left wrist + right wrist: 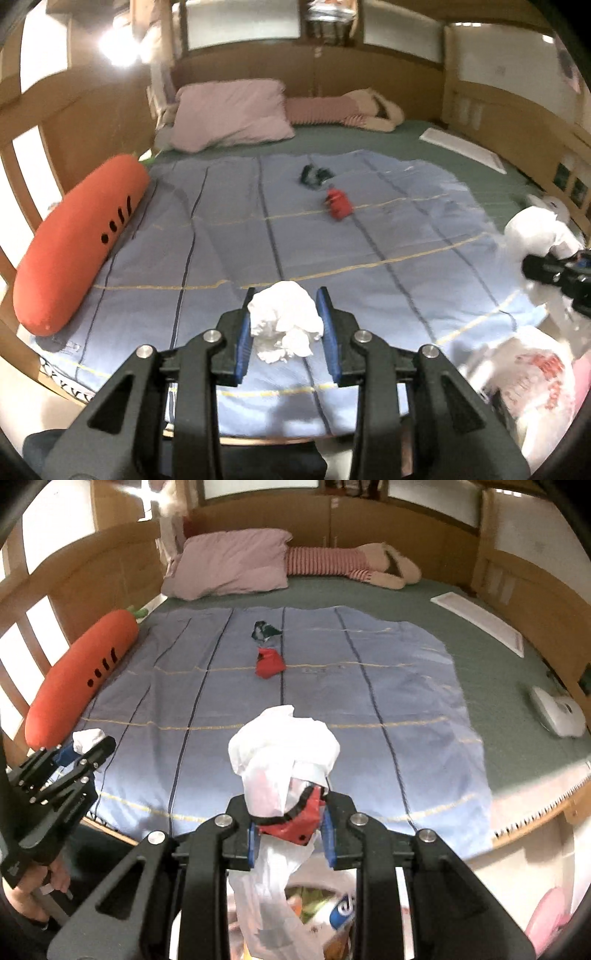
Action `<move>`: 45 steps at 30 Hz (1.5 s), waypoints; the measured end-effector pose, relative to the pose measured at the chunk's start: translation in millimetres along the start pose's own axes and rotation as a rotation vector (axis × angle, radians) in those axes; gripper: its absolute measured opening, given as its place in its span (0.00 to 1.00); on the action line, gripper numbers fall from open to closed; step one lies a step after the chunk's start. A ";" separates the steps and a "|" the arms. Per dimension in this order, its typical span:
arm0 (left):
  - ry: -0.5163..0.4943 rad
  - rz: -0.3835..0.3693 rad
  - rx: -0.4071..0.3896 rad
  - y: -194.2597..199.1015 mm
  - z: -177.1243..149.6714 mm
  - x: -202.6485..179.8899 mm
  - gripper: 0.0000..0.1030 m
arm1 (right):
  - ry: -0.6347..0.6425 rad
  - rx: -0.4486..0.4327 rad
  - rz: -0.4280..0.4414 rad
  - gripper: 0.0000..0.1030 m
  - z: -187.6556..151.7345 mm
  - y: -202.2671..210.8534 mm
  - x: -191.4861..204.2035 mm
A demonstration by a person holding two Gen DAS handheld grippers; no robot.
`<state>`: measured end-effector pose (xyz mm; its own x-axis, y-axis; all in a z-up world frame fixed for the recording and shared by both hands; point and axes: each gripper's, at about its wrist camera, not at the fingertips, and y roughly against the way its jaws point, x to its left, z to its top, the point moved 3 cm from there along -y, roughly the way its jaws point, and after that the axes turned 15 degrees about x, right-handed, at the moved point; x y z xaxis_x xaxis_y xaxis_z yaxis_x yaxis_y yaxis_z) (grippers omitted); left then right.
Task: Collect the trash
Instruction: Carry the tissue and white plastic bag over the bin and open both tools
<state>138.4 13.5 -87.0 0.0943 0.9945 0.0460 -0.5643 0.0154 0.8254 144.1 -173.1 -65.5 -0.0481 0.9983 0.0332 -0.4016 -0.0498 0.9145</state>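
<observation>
My left gripper (286,325) is shut on a crumpled white tissue (284,321) and holds it above the near edge of the blue blanket (221,251); it also shows in the right wrist view (86,744). My right gripper (288,827) is shut on the handle of a white plastic trash bag (280,753) with red print, which hangs below it with trash inside. A red wrapper (338,205) (269,662) and a dark crumpled wrapper (314,175) (264,630) lie on the blanket further up the bed.
A carrot-shaped pillow (77,243) lies along the left rail. A pink pillow (229,114) and a striped plush toy (354,563) lie at the headboard. A white flat panel (480,622) and a white device (557,710) lie on the green sheet at right.
</observation>
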 end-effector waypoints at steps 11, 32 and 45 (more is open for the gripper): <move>-0.156 -0.097 -0.072 70.1 -27.9 -60.5 0.32 | -0.068 -0.043 -0.017 0.26 -65.9 47.0 -15.3; -0.323 -0.150 -0.125 122.1 -73.5 -127.9 0.32 | -0.160 -0.034 -0.032 0.26 -154.8 80.0 -53.7; -0.332 -0.153 -0.099 122.7 -84.7 -137.4 0.32 | -0.170 -0.032 0.003 0.75 -171.9 69.3 -51.0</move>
<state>-13.3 -112.4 -39.6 0.4351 0.8924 0.1196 -0.5981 0.1872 0.7793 -38.4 -232.8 -73.2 0.1050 0.9888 0.1058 -0.4308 -0.0506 0.9010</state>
